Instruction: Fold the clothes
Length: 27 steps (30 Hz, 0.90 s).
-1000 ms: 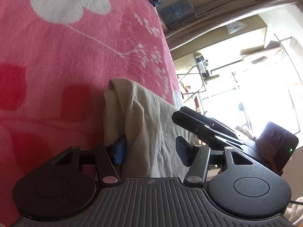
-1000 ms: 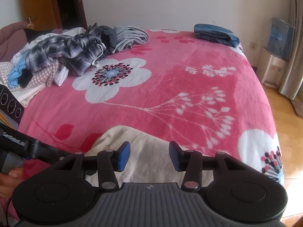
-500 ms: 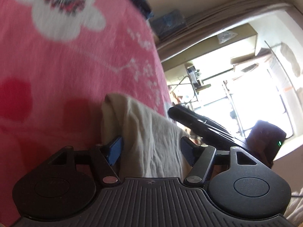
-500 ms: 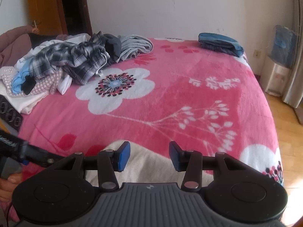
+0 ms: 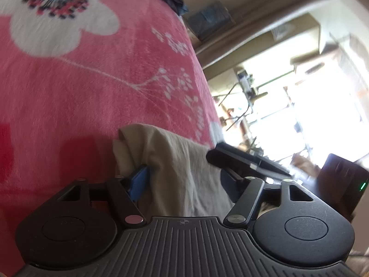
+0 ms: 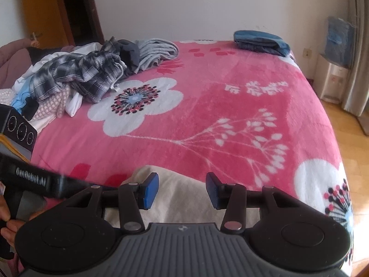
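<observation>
Two grippers at bed's (image 6: pixel 230 97) 6 o'clock edge: left gripper (image 5: pixel 184 180), jaws just closing around beige garment (image 5: pixel 184 173) fold, grip unconfirmed; right gripper (image 6: pixel 182 190) jaws apart above cloth, ready to pinch

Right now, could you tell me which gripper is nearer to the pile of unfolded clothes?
Left. The left gripper sits on the pile's side of the beige garment; the right gripper is further from the pile of unfolded clothes.

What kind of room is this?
Most likely a bedroom at home: a bed with a pink floral blanket, an unfolded clothes pile, and folded blue garments near the far wall.
</observation>
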{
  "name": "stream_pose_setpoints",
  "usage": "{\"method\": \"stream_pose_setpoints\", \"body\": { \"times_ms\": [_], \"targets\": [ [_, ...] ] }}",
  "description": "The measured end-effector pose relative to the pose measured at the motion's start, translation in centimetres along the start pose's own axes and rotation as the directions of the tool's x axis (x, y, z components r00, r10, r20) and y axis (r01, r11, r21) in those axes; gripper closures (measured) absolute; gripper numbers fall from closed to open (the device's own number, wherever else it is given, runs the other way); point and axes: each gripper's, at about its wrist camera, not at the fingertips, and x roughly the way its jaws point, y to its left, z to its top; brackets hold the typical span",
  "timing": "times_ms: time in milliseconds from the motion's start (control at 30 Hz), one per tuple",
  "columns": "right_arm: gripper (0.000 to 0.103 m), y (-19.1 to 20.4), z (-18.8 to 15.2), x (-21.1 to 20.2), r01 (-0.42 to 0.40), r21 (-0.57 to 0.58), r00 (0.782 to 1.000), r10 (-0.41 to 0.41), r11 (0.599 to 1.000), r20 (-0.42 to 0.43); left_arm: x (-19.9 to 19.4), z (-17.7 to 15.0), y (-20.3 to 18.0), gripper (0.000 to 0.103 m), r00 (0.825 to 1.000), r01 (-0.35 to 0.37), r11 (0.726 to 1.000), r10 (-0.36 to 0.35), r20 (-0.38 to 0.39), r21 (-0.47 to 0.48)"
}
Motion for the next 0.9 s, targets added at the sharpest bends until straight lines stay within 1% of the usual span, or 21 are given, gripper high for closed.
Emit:
{"method": "stream_pose_setpoints", "body": {
  "times_ms": [67,100,133,167,233,300,333,400,433,467,567,633,733,833,900],
  "targets": [
    [0.055,-0.4,-0.2,0.0,0.001,0.02,1.0,-0.001,1.0,-0.003,-0.3,0.3,0.9,0.061,0.999,0.052,0.996,-0.052,0.004,-0.066],
    [0.055,-0.6,-0.3,-0.1,0.001,0.029,1.0,-0.001,1.0,-0.004,-0.4,0.3,1.5,0.063,0.995,0.099,0.989,-0.099,0.006,-0.111],
    [0.055,-0.7,-0.4,-0.1,0.001,0.034,1.0,-0.001,0.999,-0.004,-0.6,0.3,2.0,0.064,0.993,0.121,0.983,-0.121,0.007,-0.14],
    [0.055,-0.7,-0.4,-0.1,0.002,0.036,1.0,-0.001,0.999,-0.004,-0.6,0.3,2.2,0.064,0.994,0.108,0.983,-0.108,0.005,-0.149],
    [0.055,-0.8,-0.5,-0.1,0.003,0.039,1.0,-0.002,0.999,-0.004,-0.9,0.1,2.0,0.062,0.998,0.065,0.99,-0.064,0.011,-0.129],
    [0.055,-0.8,-0.5,-0.1,0.004,0.041,1.0,-0.004,0.999,-0.002,-1.3,-0.1,1.4,0.047,0.999,0.037,0.994,-0.035,0.019,-0.101],
    [0.055,-0.8,-0.5,-0.1,0.005,0.042,1.0,-0.005,0.999,0.0,-1.6,-0.2,0.9,0.046,1.0,0.024,0.996,-0.022,0.022,-0.081],
    [0.055,-0.9,-0.5,-0.1,0.005,0.046,1.0,-0.005,0.999,0.001,-1.7,-0.6,-0.2,0.046,1.0,-0.023,1.0,0.023,0.016,-0.013],
    [0.055,-0.9,-0.5,-0.1,0.006,0.047,1.0,-0.006,0.999,0.002,-1.8,-0.8,-0.8,0.046,0.999,-0.047,0.999,0.047,0.012,0.027],
    [0.055,-1.0,-0.5,-0.1,0.006,0.049,1.0,-0.006,0.999,0.003,-1.8,-1.1,-1.2,0.046,0.998,-0.057,0.997,0.056,0.005,0.057],
    [0.055,-1.0,-0.5,-0.1,0.003,0.056,1.0,-0.004,0.998,0.006,-1.7,-2.0,-1.8,0.046,0.999,-0.024,0.995,0.027,-0.024,0.097],
    [0.055,-1.0,-0.5,-0.1,0.001,0.062,1.0,-0.002,0.998,0.008,-1.1,-2.4,-1.3,0.045,0.999,-0.011,0.997,0.013,-0.03,0.071],
    [0.055,-1.0,-0.5,-0.1,-0.002,0.068,1.0,0.001,0.998,0.011,-1.1,-2.4,-0.6,0.045,1.0,0.016,0.999,-0.016,-0.001,0.043],
    [0.055,-0.8,-0.3,-0.5,-0.004,0.05,1.0,0.003,0.999,0.018,-2.7,-2.3,-0.4,0.045,0.997,0.064,0.997,-0.066,0.04,0.041],
    [0.055,-0.8,-0.2,-0.8,-0.005,0.038,1.0,0.004,0.999,0.023,-4.0,-2.4,-0.1,0.045,0.996,0.056,0.998,-0.058,0.071,0.037]
  ]
}}
